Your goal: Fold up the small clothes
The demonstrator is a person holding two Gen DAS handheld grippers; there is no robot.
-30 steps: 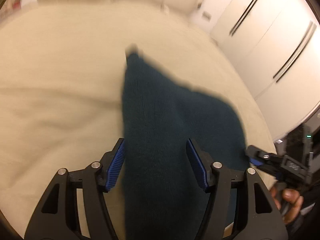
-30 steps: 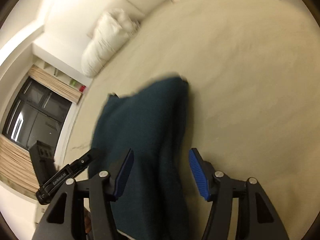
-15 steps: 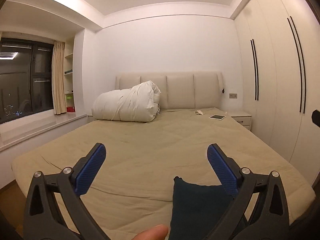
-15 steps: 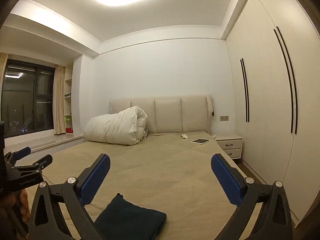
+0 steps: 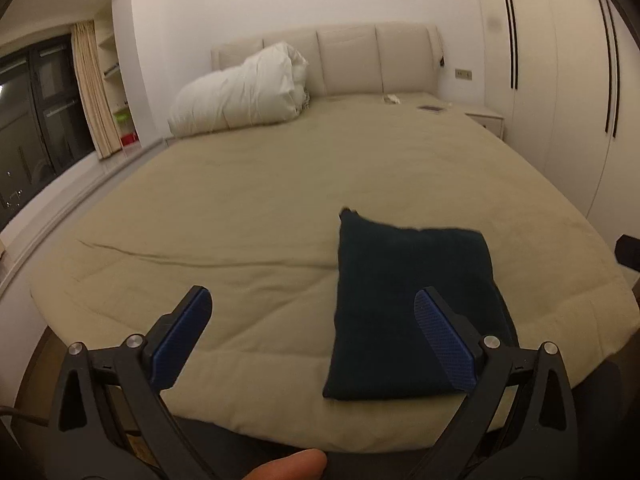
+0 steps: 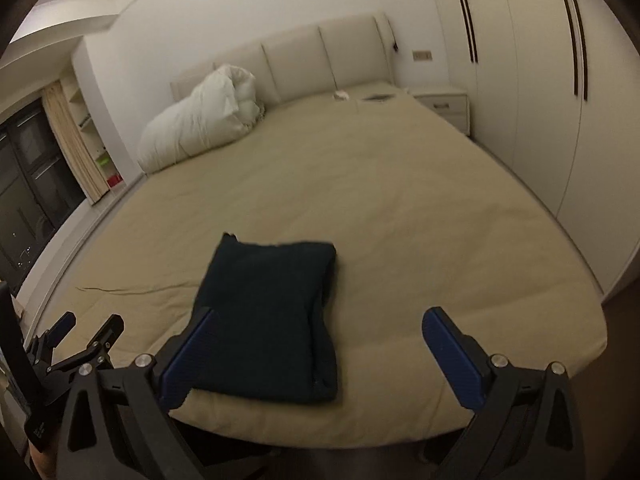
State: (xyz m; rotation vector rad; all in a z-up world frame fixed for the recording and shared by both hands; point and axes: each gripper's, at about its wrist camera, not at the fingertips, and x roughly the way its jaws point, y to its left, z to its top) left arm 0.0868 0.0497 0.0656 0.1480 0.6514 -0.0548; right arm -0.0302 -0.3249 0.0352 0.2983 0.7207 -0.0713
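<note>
A dark teal garment (image 5: 412,304) lies folded in a flat rectangle on the beige bed (image 5: 280,200), close to its near edge. My left gripper (image 5: 312,304) hovers above and in front of the bed, open wide and holding nothing; the garment sits behind its right finger. In the right wrist view the same garment (image 6: 272,320) lies behind the left finger of my right gripper (image 6: 320,320), which is also open wide and empty. The left gripper (image 6: 90,326) shows at the lower left there, apart from the cloth.
A bundled white duvet (image 5: 240,96) leans on the padded headboard (image 5: 348,60) at the far end. A tablet (image 5: 430,108) lies near the far right corner by a nightstand (image 5: 486,118). Wardrobe doors (image 5: 560,80) line the right; a window (image 5: 36,120) stands at left.
Both grippers opened wide and pulled back and up from the garment they were close over. The views swung up to the room, then tilted down. The garment now lies folded on the bed.
</note>
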